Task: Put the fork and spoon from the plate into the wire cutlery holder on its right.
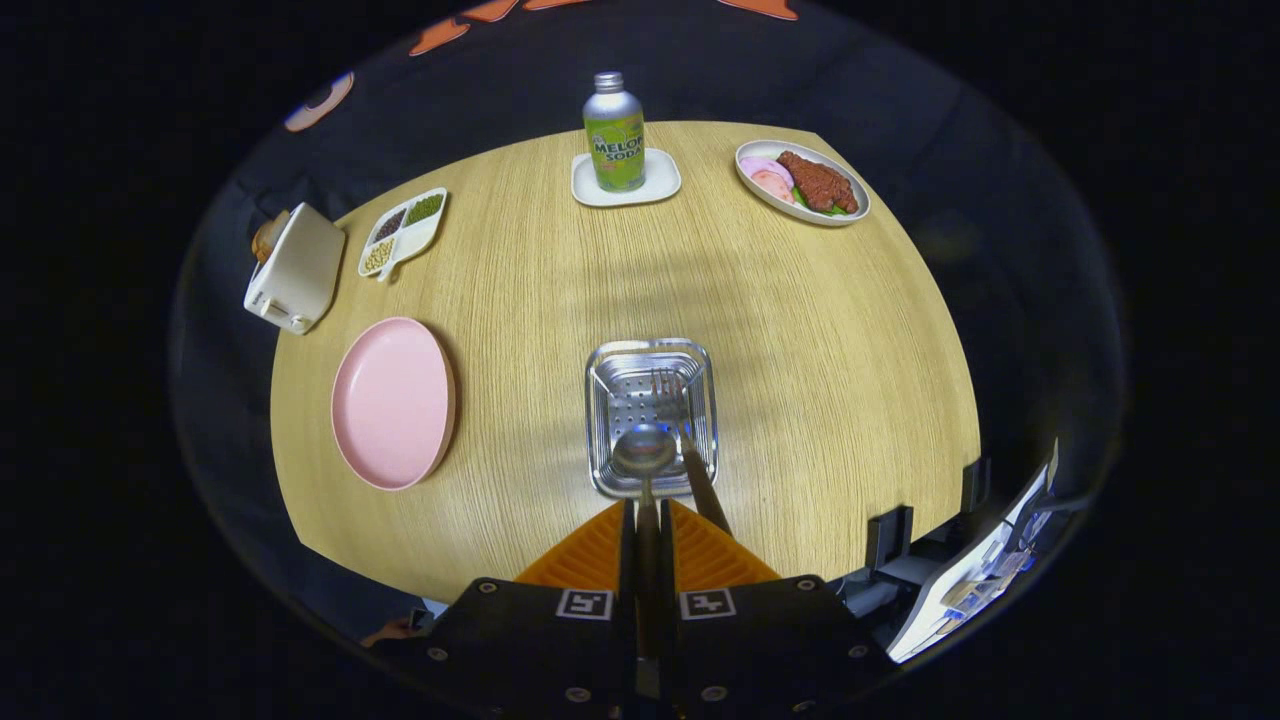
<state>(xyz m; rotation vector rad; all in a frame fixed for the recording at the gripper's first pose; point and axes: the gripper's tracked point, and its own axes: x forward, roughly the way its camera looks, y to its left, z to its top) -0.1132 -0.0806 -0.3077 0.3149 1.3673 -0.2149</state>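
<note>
Wooden table [800, 330]; spoon [644, 450] pinched in hand-held gripper [648, 540], over cutlery holder [700, 360].

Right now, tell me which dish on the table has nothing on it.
The pink plate, left of the wire cutlery holder. The white coaster carries a bottle, the oval plate holds food, the divided dish holds beans. The hand-held gripper is shut on the spoon.

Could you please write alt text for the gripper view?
The tongs are shut on a metal spoon, held over a square wire cutlery holder with a metal fork leaning inside. An empty round pink plate lies to its left on the wooden table.
</note>
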